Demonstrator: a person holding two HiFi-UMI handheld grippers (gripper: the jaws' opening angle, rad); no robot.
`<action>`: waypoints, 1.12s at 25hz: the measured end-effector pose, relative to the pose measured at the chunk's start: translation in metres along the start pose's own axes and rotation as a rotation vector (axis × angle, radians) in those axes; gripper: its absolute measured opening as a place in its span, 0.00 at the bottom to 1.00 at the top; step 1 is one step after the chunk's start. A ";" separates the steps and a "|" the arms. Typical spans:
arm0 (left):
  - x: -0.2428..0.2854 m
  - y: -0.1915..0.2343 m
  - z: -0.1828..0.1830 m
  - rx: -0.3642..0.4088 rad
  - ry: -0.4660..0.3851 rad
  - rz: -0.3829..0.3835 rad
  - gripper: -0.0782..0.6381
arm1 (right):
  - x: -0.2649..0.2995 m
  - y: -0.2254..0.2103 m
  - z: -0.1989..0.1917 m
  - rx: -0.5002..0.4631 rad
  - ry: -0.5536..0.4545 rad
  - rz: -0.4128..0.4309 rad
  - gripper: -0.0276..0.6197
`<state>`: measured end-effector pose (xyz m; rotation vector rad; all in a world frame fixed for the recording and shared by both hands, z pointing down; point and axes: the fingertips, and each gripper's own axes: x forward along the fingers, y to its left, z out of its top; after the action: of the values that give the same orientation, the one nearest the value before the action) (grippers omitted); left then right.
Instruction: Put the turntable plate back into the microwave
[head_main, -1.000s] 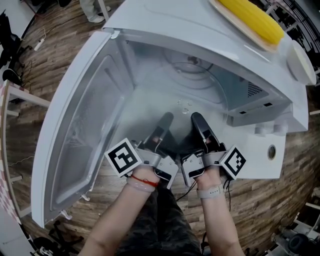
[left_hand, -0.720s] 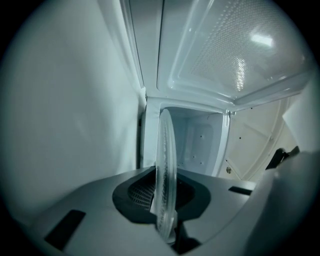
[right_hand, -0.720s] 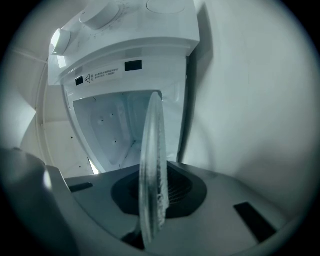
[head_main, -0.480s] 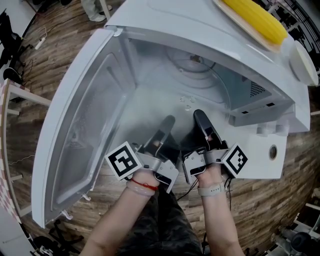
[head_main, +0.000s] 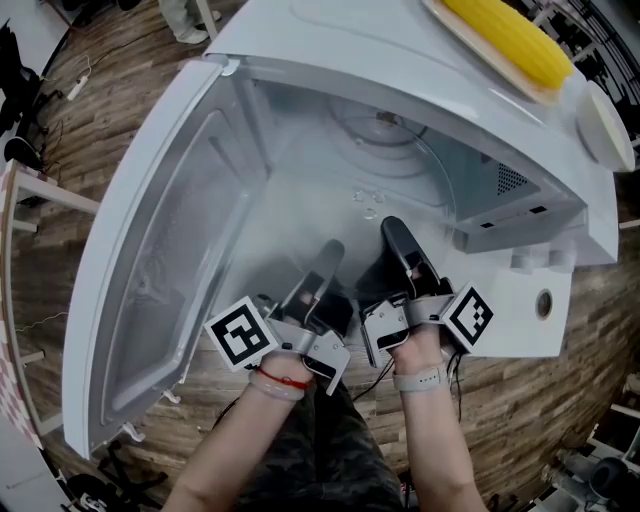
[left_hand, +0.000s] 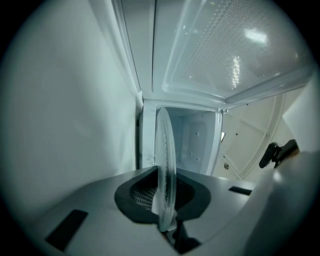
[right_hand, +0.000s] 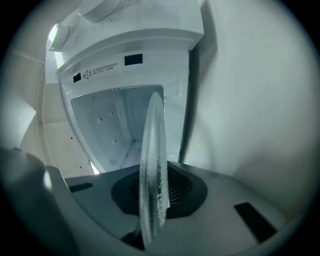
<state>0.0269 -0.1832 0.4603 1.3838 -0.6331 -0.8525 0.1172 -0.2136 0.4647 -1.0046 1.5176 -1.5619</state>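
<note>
Both forearms (head_main: 245, 440) stretch forward, close together. The left gripper (head_main: 327, 258) and the right gripper (head_main: 397, 243) just beside it each clamp the rim of the turntable plate (left_hand: 164, 165) between their jaws.

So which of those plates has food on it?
The tan plate on top of the microwave, under the yellow corn cob. The white dish beside it looks bare, and the glass plate is empty.

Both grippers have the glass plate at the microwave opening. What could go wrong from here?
The left gripper and right gripper each pinch only the near rim of the glass plate, so it may tip or slip out. Being clear and wide, it may also knock the microwave or its open door going in.
</note>
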 end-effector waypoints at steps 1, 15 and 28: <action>0.000 -0.001 0.000 -0.009 -0.008 -0.011 0.15 | 0.000 0.000 0.000 0.007 0.001 0.007 0.11; 0.002 -0.004 0.002 -0.037 -0.009 -0.030 0.15 | -0.019 0.019 -0.009 -0.062 0.080 0.070 0.21; 0.010 -0.008 0.016 -0.009 -0.019 -0.024 0.15 | -0.028 0.011 -0.024 -0.038 0.136 0.041 0.12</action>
<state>0.0186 -0.1998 0.4535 1.3785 -0.6277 -0.8874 0.1074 -0.1784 0.4527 -0.8978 1.6561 -1.6050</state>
